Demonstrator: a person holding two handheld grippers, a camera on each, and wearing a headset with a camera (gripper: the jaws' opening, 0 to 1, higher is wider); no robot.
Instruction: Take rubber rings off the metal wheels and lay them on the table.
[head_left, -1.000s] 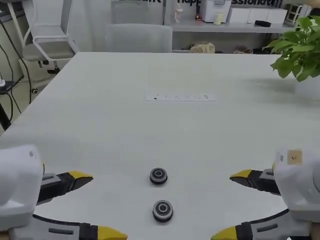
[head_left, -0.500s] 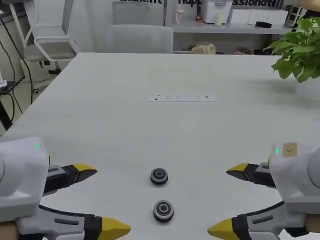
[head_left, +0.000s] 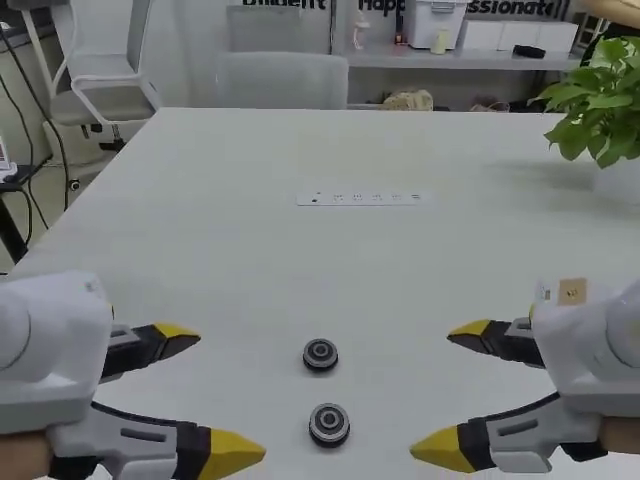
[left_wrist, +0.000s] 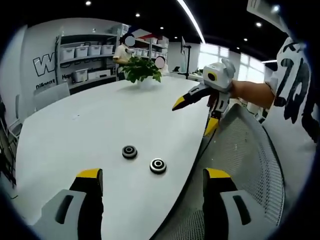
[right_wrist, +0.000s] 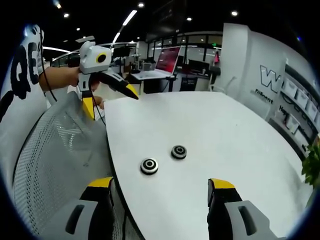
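Two small metal wheels with black rubber rings lie on the white table near its front edge: the far wheel (head_left: 320, 354) (left_wrist: 129, 152) (right_wrist: 179, 152) and the near wheel (head_left: 329, 424) (left_wrist: 158, 165) (right_wrist: 149, 165). My left gripper (head_left: 218, 395) (left_wrist: 152, 179) stands open at the left of them, nothing between its yellow-tipped jaws. My right gripper (head_left: 448, 390) (right_wrist: 161, 189) stands open at the right, also holding nothing. Both point inward at the wheels from about a hand's width away.
A strip of sockets (head_left: 360, 198) is set in the middle of the table (head_left: 300, 250). A green potted plant (head_left: 598, 95) stands at the far right. Chairs (head_left: 282, 78) and shelves with boxes lie beyond the table. A mesh chair back (right_wrist: 55, 150) is near the front edge.
Both grippers have crept a little inward and forward toward the wheels. The wheels have not moved on the table; the camera shifted slightly.
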